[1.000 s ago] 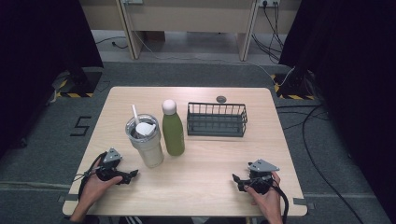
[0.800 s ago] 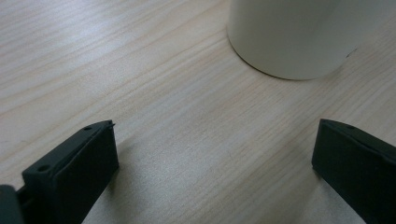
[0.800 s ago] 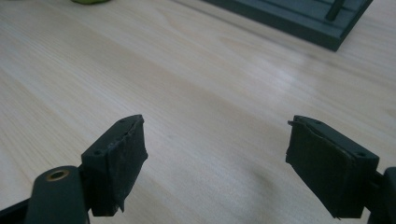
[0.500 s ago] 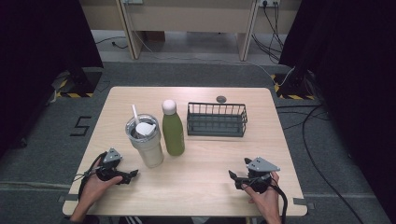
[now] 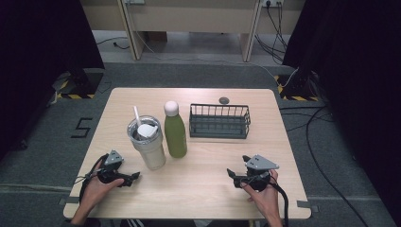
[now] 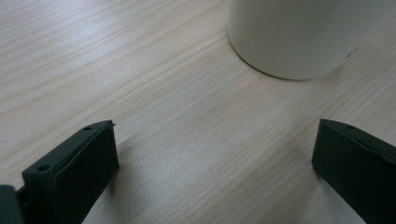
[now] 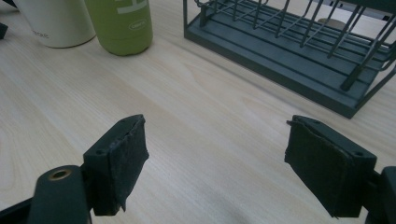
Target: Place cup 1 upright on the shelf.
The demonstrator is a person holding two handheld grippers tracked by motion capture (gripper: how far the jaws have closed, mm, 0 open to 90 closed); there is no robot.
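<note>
The left hand-held gripper (image 5: 124, 178) is resting low on the near left part of the tabletop (image 5: 203, 189), its jaws spread wide with nothing between them; in the left gripper view they are framing bare wood, with the base of the cream tumbler (image 6: 299, 37) just ahead and a little to one side. The right hand-held gripper (image 5: 238, 176) is lying on the near right part, likewise released and empty, pointing across the wood toward the green bottle (image 7: 122, 25) and the wire basket (image 7: 299, 51).

In the high view the tumbler (image 5: 146, 144), with a lid and a straw, is standing upright just beside the green bottle (image 5: 175, 130); whether they are touching is hard to tell. The wire basket (image 5: 220, 122) is sitting apart to their right, and a small dark round object (image 5: 223, 100) is lying behind it near the far edge.

This looks like the opening step: both hands are poised, nothing is gripped. The left one is nearest the tumbler, so the likely next move is reaching forward and lifting the jaws to mid-wall height, then closing squarely around the cup without nudging the bottle standing close by.
</note>
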